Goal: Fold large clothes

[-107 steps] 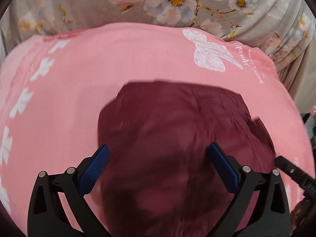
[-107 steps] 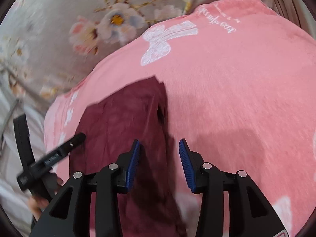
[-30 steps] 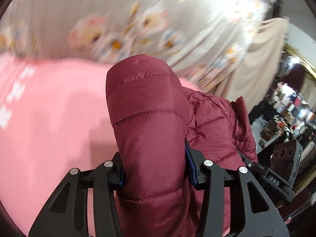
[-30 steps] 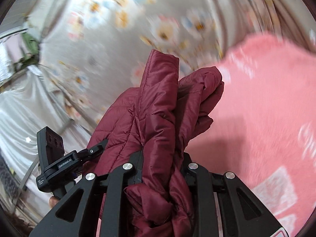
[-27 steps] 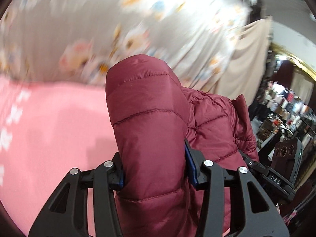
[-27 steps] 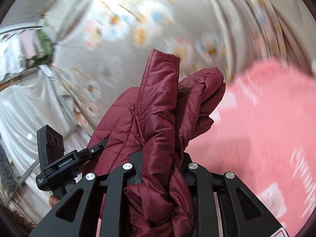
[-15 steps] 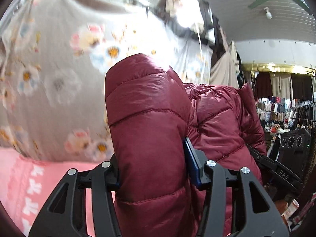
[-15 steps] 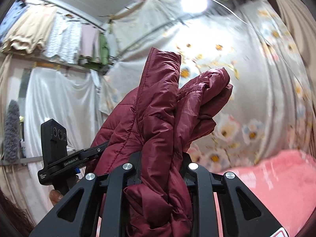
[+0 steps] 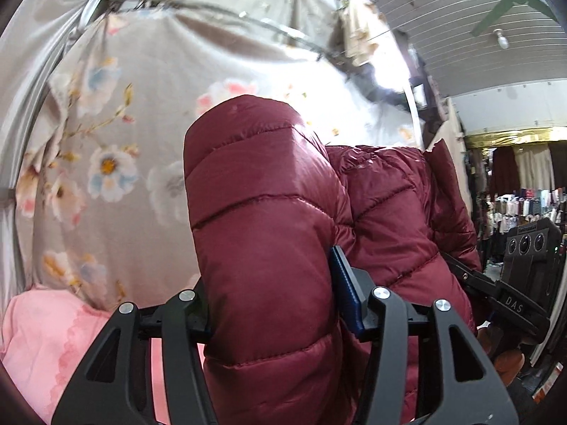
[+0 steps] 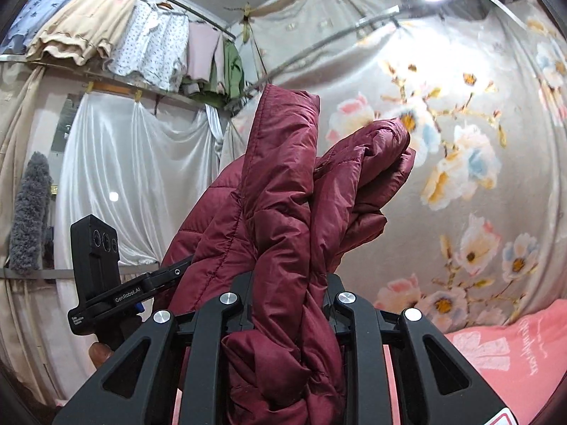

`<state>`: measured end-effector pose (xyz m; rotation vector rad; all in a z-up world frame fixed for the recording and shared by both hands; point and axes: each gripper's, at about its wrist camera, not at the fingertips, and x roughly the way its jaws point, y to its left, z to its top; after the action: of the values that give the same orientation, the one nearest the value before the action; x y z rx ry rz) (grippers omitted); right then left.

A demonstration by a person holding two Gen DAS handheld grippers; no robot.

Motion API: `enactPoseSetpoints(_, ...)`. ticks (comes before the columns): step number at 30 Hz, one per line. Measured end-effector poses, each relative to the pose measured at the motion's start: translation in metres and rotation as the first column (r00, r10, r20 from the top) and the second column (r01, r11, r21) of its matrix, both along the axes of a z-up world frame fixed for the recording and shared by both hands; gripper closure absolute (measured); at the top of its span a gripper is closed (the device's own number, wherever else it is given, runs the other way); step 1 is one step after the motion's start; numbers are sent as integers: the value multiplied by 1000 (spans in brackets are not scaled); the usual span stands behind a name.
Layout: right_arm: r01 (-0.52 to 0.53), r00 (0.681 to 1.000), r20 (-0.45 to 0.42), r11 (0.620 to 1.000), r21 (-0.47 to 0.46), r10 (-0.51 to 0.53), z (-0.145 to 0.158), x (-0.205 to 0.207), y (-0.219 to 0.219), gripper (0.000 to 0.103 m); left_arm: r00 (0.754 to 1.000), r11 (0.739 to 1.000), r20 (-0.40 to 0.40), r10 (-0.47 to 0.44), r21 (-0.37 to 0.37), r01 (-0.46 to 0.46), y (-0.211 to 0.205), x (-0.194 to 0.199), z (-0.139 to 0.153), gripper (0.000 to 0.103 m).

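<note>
Maroon puffer jacket (image 9: 269,248) is hanging above the pink blanket (image 9: 42,336), both the left gripper (image 9: 273,304) and the right gripper (image 10: 290,304) clamping it; slick padding is possibly slipping free.

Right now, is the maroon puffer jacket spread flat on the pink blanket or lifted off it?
Lifted. The jacket is bunched and clamped in both the left tool and right tool, with the pink blanket low behind it.

A pink blanket (image 10: 503,350) with white printed bow motifs and script lettering covered the surface low in both wrist views, its edge meeting the grey floral curtain (image 10: 471,163) behind, and nothing could be seen lying on the blanket.
</note>
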<state>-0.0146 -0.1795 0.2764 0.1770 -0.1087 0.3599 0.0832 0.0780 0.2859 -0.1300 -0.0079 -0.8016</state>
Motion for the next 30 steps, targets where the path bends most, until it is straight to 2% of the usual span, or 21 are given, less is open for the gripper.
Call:
enactPoseSetpoints(8,9,983,-185,999,50,1,-69,111,7,82,987,998,-157,42,55,-34,2,109,-68,53)
enactPoseSetpoints(15,39,950,-312,996,82,-11,-131,176,0,82,958,993,-279,73,113,-43,-9,181,-134,55)
enactPoseSetpoints(23,67,906,-422,993,94,-21,-195,219,-8,82,925,986,-368,93,164,-33,-20,224,-194,56)
enactPoseSetpoints(30,105,842,-538,988,110,-29,-258,249,-19,82,884,972,-451,122,235,-14,-36,253,-250,56)
